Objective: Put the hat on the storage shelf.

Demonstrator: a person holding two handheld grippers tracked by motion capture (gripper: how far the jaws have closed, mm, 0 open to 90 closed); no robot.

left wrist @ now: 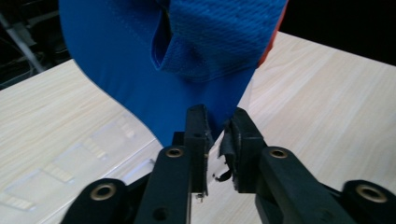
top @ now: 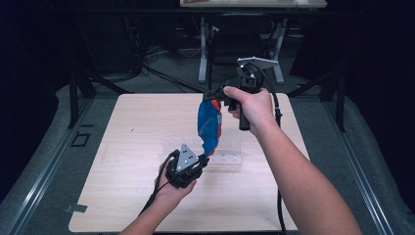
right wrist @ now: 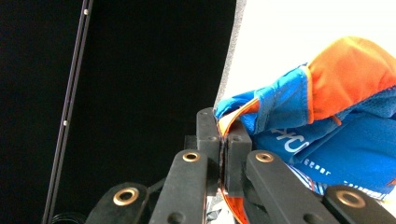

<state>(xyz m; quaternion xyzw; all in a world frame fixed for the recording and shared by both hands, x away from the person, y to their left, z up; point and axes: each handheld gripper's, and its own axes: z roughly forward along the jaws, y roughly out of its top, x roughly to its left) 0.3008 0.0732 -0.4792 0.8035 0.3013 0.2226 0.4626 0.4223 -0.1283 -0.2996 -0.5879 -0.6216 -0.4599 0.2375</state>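
Blue-and-orange garment [top: 209, 125] stretched above table [top: 122, 161]: right gripper [top: 218, 94] clenched on far edge, left gripper [top: 203, 160] apparently pinching near tip. Risk of slipping from thin left hold if pulled.

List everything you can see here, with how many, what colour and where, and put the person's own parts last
Garment: one, blue with orange parts, held up above the middle of the table between the two grippers.
Clear plastic rack: one, transparent, lying on the table under the garment.
Table: one, light wood, centre of the high view.
Desk: one, pale top, at the far edge of the room.
Left gripper: one, black, low over the table, fingers on the garment's bottom tip.
Right gripper: one, black, raised, fingers pinching the garment's top edge.
Hands: two, left hand near the table's front, right hand higher.
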